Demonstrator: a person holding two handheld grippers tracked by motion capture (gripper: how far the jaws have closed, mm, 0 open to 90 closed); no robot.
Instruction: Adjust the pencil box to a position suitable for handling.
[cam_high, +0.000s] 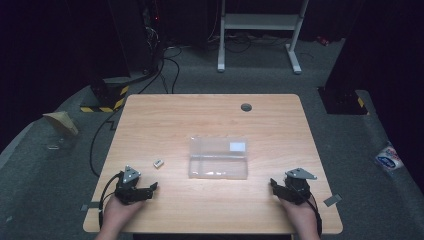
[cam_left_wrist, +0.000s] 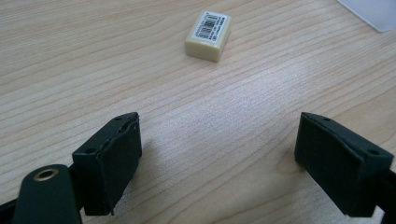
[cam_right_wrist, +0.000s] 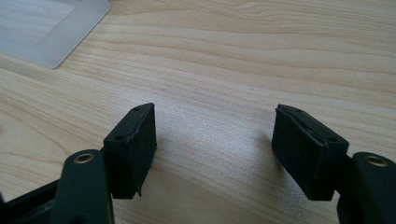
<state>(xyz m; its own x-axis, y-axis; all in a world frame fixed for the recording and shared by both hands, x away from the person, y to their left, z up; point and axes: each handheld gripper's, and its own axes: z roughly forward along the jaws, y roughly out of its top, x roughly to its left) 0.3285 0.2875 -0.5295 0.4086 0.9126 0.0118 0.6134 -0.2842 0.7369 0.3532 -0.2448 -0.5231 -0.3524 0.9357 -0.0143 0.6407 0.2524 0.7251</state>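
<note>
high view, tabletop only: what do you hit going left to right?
left hand-held gripper → eraser → clear plastic case → right hand-held gripper. The grommet hole near the far edge sits over the case's span, so it is left out of the order.

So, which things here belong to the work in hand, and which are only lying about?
Part of the work:
- eraser, just ahead of the open left gripper
- clear plastic case at the table's middle
- right gripper, open, holding nothing

Only lying about:
- brown paper bag on the floor at left
- plastic packet on the floor at right
- white stand behind the table
</note>
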